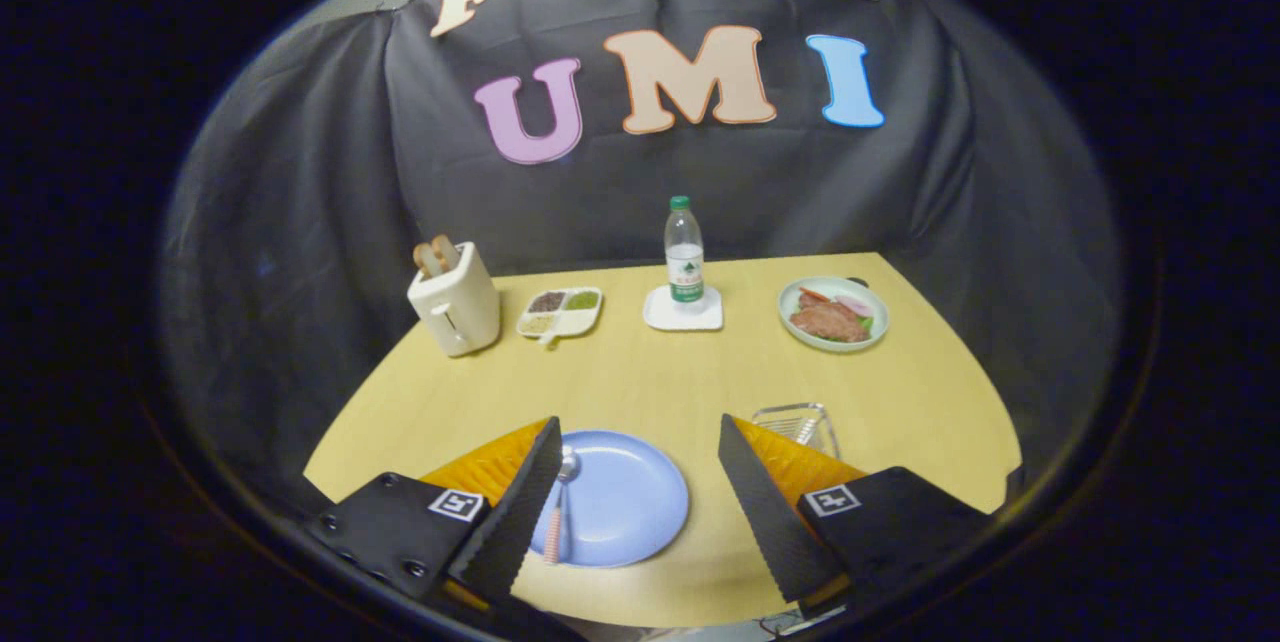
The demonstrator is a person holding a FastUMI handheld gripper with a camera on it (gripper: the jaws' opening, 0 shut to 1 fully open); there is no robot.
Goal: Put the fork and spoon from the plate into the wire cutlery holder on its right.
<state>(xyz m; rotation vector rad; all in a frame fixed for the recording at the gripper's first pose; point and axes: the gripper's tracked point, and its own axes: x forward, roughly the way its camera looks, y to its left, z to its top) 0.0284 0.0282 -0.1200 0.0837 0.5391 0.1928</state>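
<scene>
The tool (pixel 637 487) hangs over the near edge of the table (pixel 680 392) with its fingers spread wide and nothing between them but open air, which reads as the stance for an approach rather than a carry: there is room to drop around a thin handle. Below and between the fingers lies the blue plate (pixel 625 502), set at the front of the table, probably so its contents are the first thing reached. On the plate's left side, just beside the inner edge of the left finger, the spoon (pixel 560 507) lies lengthwise, bowl pointing away toward the far end and pale handle pointing back toward the holder of the tool. I can make out only this one utensil on the plate; whether the fork is tucked behind the left finger I cannot tell. The wire cutlery holder (pixel 797 424) stands to the plate's right, just beyond the right finger and partly covered by it, near enough that a short sideways carry should serve. Farther back, well apart from the work, stand a toaster (pixel 455 302), a divided dish (pixel 560 312), a water bottle (pixel 684 252) on a white coaster and a plate of food (pixel 833 314).
</scene>
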